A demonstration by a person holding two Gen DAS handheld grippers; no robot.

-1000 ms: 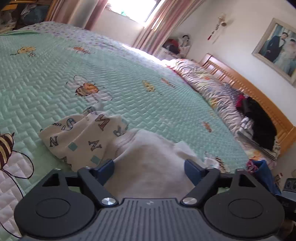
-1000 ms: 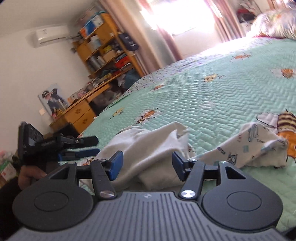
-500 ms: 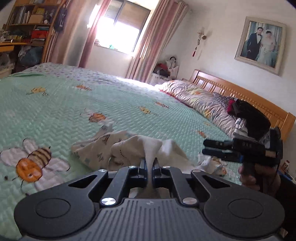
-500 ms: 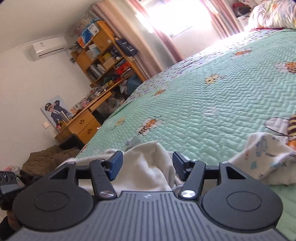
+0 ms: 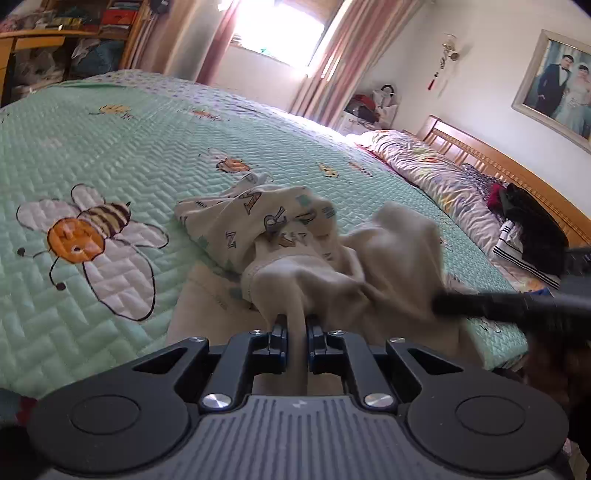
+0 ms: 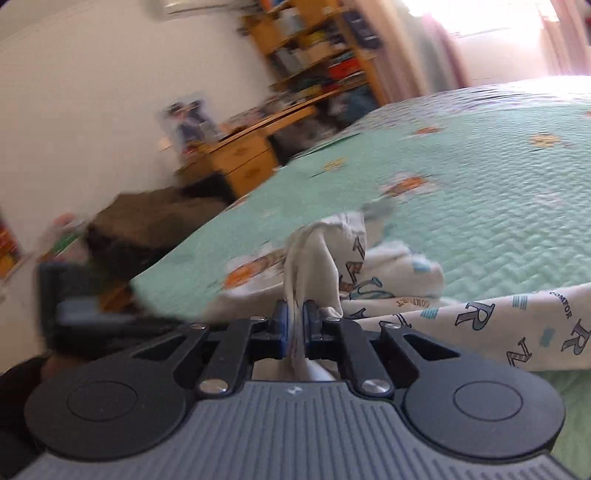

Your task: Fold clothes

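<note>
Both tongs have just closed, the left gripper (image 5: 295,341) and right gripper (image 6: 293,330) each pinching the letter-print garment (image 5: 280,236) on the bedspread (image 5: 110,155), so next comes lifting and spreading it flat.

Green quilted bedspread (image 5: 155,155) with bee prints covers the bed. Wooden headboard (image 5: 491,162) stands at right. Framed portrait (image 5: 561,88) hangs on the wall. Wooden bookshelf (image 6: 314,48) stands beside the curtained window (image 5: 280,33).

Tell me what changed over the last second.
Both grippers closed on the cream letter-print garment: the left gripper first, the right gripper just now. The cloth is bunched and pulled up between them. The green bee quilt stayed put.
</note>
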